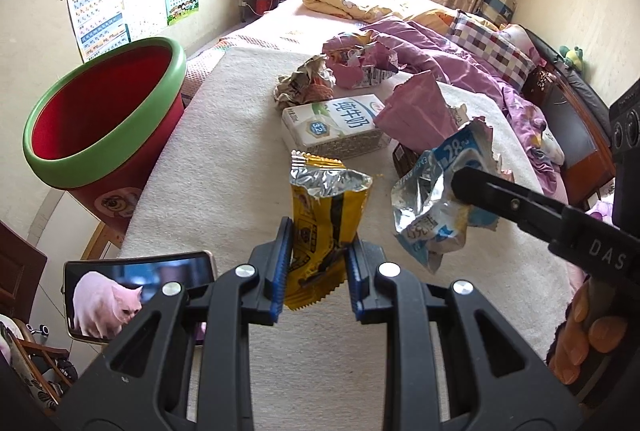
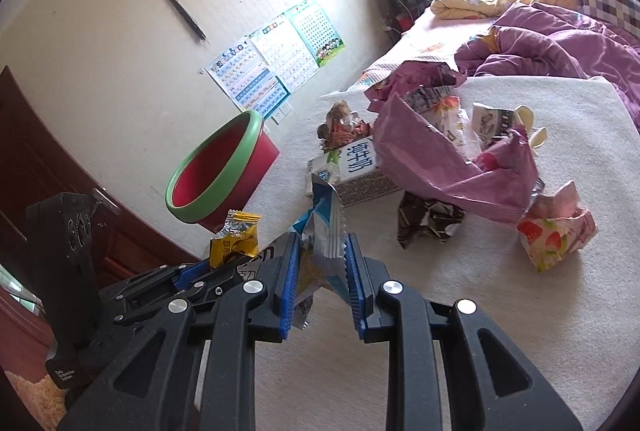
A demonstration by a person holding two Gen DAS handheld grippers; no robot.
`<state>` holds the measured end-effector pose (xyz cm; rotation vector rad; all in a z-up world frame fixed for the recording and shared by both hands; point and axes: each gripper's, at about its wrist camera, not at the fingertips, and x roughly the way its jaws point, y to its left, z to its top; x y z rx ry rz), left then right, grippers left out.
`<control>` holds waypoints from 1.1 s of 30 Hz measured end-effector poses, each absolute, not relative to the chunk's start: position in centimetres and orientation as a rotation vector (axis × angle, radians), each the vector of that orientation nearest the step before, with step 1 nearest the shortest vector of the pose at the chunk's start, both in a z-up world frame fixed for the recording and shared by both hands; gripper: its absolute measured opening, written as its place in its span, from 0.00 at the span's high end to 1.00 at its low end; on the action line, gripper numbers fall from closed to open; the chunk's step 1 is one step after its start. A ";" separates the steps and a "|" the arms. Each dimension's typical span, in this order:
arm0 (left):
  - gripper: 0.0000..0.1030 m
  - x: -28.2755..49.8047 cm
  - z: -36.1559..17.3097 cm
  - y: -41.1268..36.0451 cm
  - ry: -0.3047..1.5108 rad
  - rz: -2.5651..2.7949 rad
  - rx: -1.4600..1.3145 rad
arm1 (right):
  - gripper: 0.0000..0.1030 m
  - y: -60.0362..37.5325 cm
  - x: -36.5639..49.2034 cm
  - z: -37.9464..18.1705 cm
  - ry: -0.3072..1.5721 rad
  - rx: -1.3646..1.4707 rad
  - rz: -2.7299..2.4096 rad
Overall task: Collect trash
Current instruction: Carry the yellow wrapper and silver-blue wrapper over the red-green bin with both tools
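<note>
My left gripper (image 1: 317, 243) is shut on a yellow snack wrapper (image 1: 325, 215) and holds it upright above the white blanket. My right gripper (image 2: 321, 255) is shut on a blue and silver wrapper (image 2: 326, 231); that wrapper also shows in the left wrist view (image 1: 436, 199), held off the bed. The red bin with a green rim (image 1: 100, 111) stands left of the bed, tilted in view; it also shows in the right wrist view (image 2: 218, 171). A milk carton (image 1: 336, 125), a pink torn bag (image 1: 416, 111) and crumpled wrappers (image 1: 306, 83) lie further back.
A phone showing a cat (image 1: 136, 295) lies at the near left of the bed. A purple quilt (image 1: 460, 55) and pillows fill the right side. A strawberry-print wrapper (image 2: 554, 235) and a dark wrapper (image 2: 428, 219) lie on the blanket. A wooden door (image 2: 48, 159) stands at the left.
</note>
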<state>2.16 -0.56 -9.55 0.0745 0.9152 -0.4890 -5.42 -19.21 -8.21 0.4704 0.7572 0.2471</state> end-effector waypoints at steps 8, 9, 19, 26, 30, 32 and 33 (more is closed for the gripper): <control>0.77 3.2 -9.3 1.5 0.900 -0.484 0.053 | 0.78 -17.7 -4.6 -8.3 0.765 0.460 0.233; 0.77 3.5 -9.3 1.9 0.900 -0.482 0.049 | 0.78 -17.5 -4.4 -8.2 0.765 0.458 0.232; 0.77 6.2 -8.7 5.6 0.880 -0.454 0.033 | 0.77 -14.9 -2.4 -7.9 0.770 0.442 0.224; 0.77 8.7 -8.1 10.1 0.865 -0.380 -0.003 | 0.77 -12.5 -0.5 -7.4 0.766 0.427 0.246; 0.77 9.5 -8.2 11.7 0.871 -0.363 -0.010 | 0.77 -10.9 0.7 -7.3 0.769 0.412 0.265; 0.77 9.9 -8.1 12.3 0.870 -0.358 -0.010 | 0.77 -10.1 1.3 -7.3 0.771 0.408 0.274; 0.77 10.1 -8.1 12.5 0.869 -0.357 -0.010 | 0.77 -9.7 1.5 -7.3 0.772 0.407 0.278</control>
